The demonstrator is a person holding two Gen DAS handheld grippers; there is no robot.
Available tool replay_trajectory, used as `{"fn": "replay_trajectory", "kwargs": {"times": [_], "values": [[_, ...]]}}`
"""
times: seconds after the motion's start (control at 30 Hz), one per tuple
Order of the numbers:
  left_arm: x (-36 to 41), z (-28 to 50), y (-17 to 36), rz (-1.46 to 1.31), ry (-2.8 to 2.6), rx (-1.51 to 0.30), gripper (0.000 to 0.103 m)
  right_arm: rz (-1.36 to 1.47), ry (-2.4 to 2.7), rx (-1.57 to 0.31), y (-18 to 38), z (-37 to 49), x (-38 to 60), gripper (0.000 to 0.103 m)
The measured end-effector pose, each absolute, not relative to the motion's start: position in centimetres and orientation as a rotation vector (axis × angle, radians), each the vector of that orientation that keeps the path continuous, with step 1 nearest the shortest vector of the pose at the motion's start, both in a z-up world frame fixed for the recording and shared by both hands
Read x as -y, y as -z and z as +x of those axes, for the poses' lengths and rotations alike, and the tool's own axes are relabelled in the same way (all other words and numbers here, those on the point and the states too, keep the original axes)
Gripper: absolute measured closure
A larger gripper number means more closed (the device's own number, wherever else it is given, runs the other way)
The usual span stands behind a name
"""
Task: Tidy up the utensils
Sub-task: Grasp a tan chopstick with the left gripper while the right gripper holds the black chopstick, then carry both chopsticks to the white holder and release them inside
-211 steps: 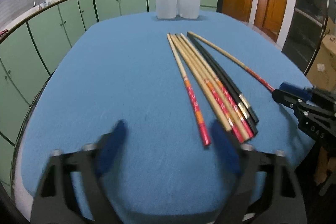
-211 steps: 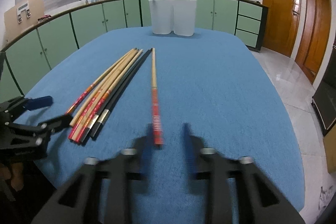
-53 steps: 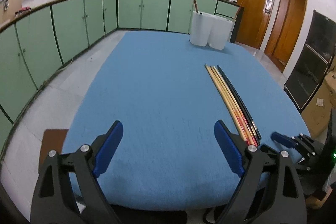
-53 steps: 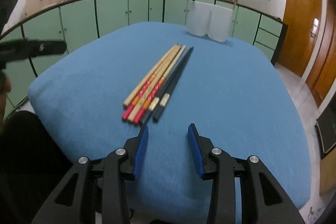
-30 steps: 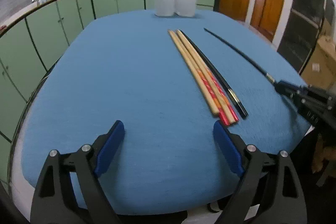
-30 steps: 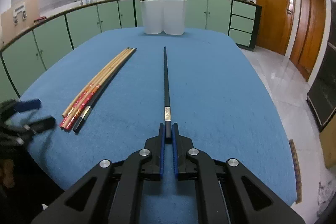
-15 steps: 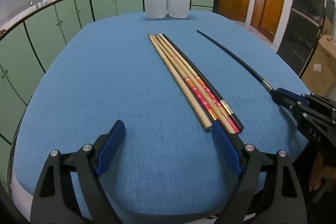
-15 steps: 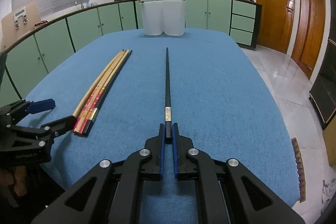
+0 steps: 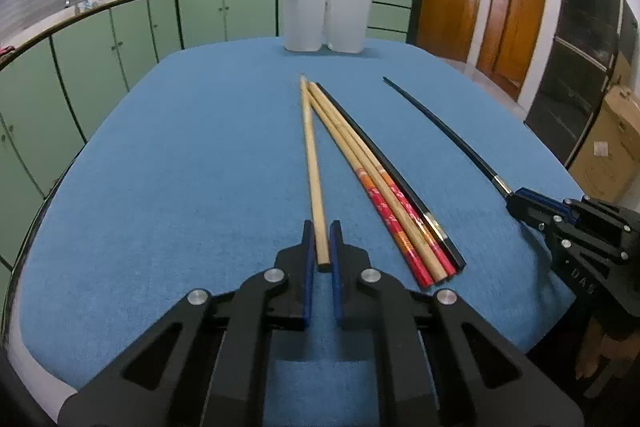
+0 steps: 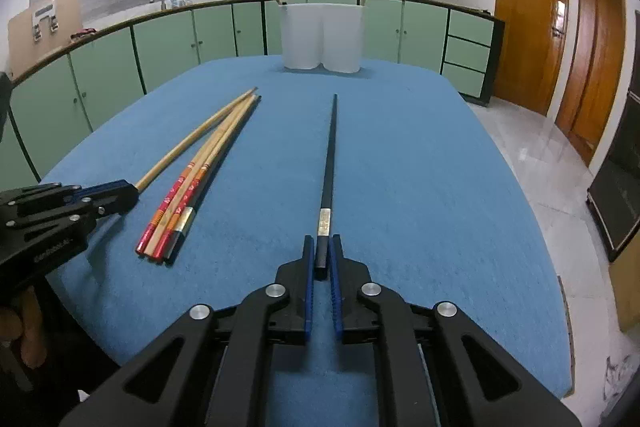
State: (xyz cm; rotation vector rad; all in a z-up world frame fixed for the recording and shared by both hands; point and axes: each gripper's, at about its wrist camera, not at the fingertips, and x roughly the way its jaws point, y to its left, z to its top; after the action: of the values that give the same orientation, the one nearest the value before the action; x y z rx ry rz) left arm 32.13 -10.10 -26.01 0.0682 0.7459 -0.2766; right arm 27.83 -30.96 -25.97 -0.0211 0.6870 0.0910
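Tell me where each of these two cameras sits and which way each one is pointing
Left wrist: sits behind the left gripper, faces along the blue table toward the white holders; jaws shut on a plain wooden chopstick; right gripper at right.
Right wrist: sits behind the right gripper, same heading; jaws shut on a black chopstick; left gripper and a fingertip at left.
Shared: table, holders, the chopstick bundle, both grippers.
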Motion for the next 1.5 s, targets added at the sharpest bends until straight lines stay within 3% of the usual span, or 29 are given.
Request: {"fn": "replay_trajectory", "kwargs": {"times": [0.17, 0.27, 0.37, 0.47, 0.57, 0.7, 1.23, 1.5], "values": [[8.5, 31.9, 25.1, 0.03, 0.199, -0.698, 0.097, -0.036, -0.08, -0.675, 26.0, 27.8, 30.6, 0.094], [8.1, 32.3, 25.4, 0.034, 0.177, -0.716, 0.097, -0.041, -0.068, -0.67, 26.1, 27.2, 30.6, 0.084], [8.1, 32.8, 26.2, 0.045, 0.185, -0.752, 0.094, -0.04, -0.066, -0.667, 26.2, 27.1, 30.4, 0.084], [8.3, 32.9, 26.3, 0.05, 0.214, -0.75, 0.088, -0.032, -0.07, -0.665, 26.2, 27.3, 30.3, 0.085], [8.3, 33.1, 26.2, 0.035, 0.245, -0.75, 0.096, -0.026, -0.082, -0.669, 26.0, 27.7, 30.3, 0.095], [7.9, 32.6, 24.7, -0.006, 0.262, -0.737, 0.097, 0.0, -0.088, -0.657, 24.9, 27.1, 30.7, 0.095], [6.0, 30.4, 11.5, -0.061, 0.301, -0.561, 0.097, 0.076, -0.146, -0.545, 10.6, 25.5, 32.4, 0.096], [5.3, 31.9, 6.9, -0.018, 0.323, -0.523, 0.097, 0.034, -0.187, -0.604, 5.9, 29.1, 32.4, 0.096]]}}
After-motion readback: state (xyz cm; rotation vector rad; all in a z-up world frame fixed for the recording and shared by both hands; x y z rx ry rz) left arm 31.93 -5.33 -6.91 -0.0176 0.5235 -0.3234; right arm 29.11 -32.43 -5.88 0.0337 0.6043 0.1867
